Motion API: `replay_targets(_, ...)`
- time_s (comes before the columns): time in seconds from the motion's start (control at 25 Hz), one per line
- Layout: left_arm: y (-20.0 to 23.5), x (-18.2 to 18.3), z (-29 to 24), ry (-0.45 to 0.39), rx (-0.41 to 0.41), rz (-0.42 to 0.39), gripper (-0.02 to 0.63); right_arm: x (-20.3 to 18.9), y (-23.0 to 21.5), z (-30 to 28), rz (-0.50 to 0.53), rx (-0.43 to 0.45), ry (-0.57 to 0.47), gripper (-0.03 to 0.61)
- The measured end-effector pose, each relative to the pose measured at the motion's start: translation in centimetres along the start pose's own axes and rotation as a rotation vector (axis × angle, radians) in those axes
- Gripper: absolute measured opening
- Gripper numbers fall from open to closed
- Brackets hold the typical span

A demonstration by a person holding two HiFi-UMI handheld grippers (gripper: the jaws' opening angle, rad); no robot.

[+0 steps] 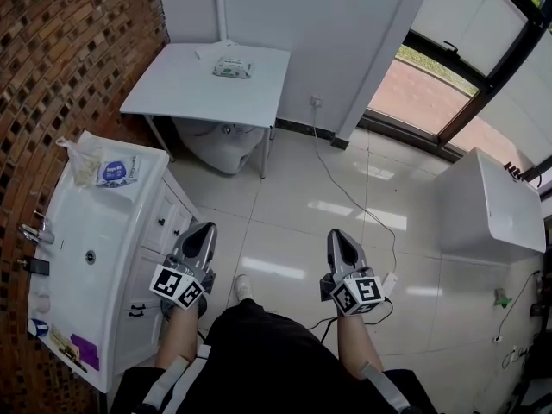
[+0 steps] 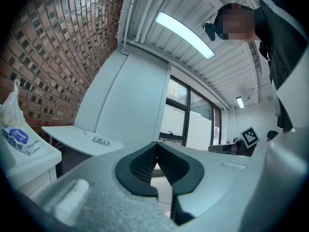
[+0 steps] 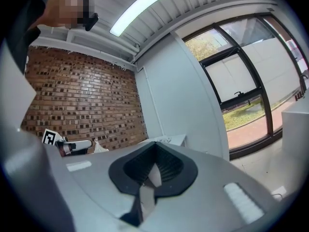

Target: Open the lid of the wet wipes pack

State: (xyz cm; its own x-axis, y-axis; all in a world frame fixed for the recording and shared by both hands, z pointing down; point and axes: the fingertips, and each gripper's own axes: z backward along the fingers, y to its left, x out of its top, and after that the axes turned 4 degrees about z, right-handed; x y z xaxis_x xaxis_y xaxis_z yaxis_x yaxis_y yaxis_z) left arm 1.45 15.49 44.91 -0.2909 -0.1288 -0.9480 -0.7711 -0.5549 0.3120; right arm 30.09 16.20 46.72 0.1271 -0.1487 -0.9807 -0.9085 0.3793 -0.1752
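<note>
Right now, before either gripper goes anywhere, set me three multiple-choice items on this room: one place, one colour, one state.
1. The wet wipes pack lies
A. on the window sill
B. on the white table
C. on the floor

2. The wall behind the washbasin is
A. red-brown brick
B. green tile
C. bare grey concrete

3. The left gripper and right gripper are
A. both wide open
B. both clamped on the pack
C. both shut and empty

Key:
1 B, the pack sits on the table top across the room.
2 A, brick courses show plainly in the head view.
3 C, each gripper view shows its jaws together with nothing held.
</note>
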Motion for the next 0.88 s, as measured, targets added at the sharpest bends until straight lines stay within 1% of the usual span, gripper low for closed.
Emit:
replay_targets(0.2, 3.0, 0.9, -1.8, -0.023, 0.015, 0.000, 0.000, 1.5, 0.4, -4.7, 0.003, 0.023, -0.010, 0.003)
replay_targets(0.36, 6.4, 2.2, -2.2, -0.037, 0.034, -0.020, 0.000, 2.5, 1.6, -8.2, 0.004, 0.041, -0.030, 0.003)
replay_targets(0.48, 8.7, 2.9, -2.3, -0.044, 0.052, -0.023, 0.000, 2.7, 2.3, -10.4, 0.004, 0.034, -0.035, 0.003)
replay_targets(0.64, 10.4, 3.6, -2.9, -0.044, 0.043, -0.027, 0.000, 3.3, 3.3, -13.0, 0.060, 0.016, -0.052, 0.003)
replay_targets(0.8, 12.7, 3.7, -3.3, -0.031, 0.081, -0.020, 0.000, 3.1, 4.2, -14.9, 0.049, 0.029, -0.052, 0.003)
replay_targets(0.88, 13.1, 3.6, -3.7, -0.030, 0.077, -0.011, 0.000, 2.8, 4.2, -15.6, 0.050, 0.031, -0.041, 0.003)
